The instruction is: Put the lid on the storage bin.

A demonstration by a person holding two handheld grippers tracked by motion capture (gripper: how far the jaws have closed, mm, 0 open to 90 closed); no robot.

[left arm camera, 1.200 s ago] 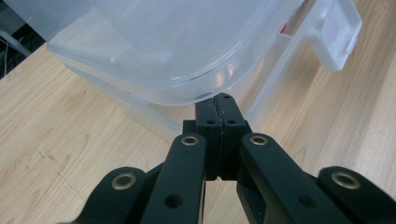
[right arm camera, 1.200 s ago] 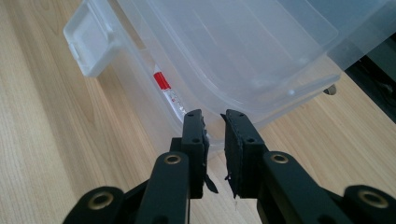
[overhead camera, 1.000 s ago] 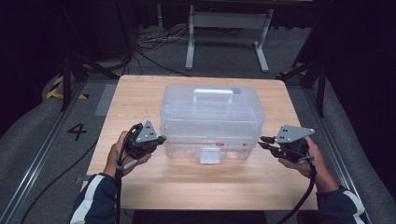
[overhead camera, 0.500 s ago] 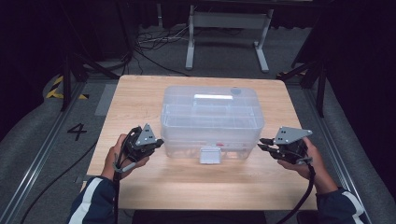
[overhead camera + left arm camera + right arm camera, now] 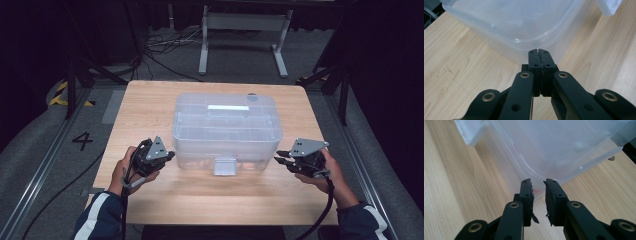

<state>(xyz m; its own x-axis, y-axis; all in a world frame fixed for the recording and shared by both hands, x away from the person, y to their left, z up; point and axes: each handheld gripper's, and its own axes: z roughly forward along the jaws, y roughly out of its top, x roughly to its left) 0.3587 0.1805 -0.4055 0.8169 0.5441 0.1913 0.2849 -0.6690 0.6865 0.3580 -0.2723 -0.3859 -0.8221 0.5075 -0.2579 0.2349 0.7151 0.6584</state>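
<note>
high view: clear lidded box [image 5: 226,131] mid-table, left gripper [image 5: 169,156] and right gripper [image 5: 280,161] flank its near corners | left gripper view: jaws clenched, empty, at box corner | right gripper view: jaws slightly parted, nothing between | step: approaching; next likely reach the front latch [image 5: 224,166]

A clear plastic lidded storage box [image 5: 226,131] sits on the light wooden table [image 5: 150,105], centred and toward the far half. Its front latch [image 5: 224,166] faces the person. The left black two-jaw gripper [image 5: 170,155] lies just left of the box's near-left corner; the right black two-jaw gripper [image 5: 278,160] just right of its near-right corner. A white metal stand [image 5: 243,30] stands on the floor behind the table.
</note>
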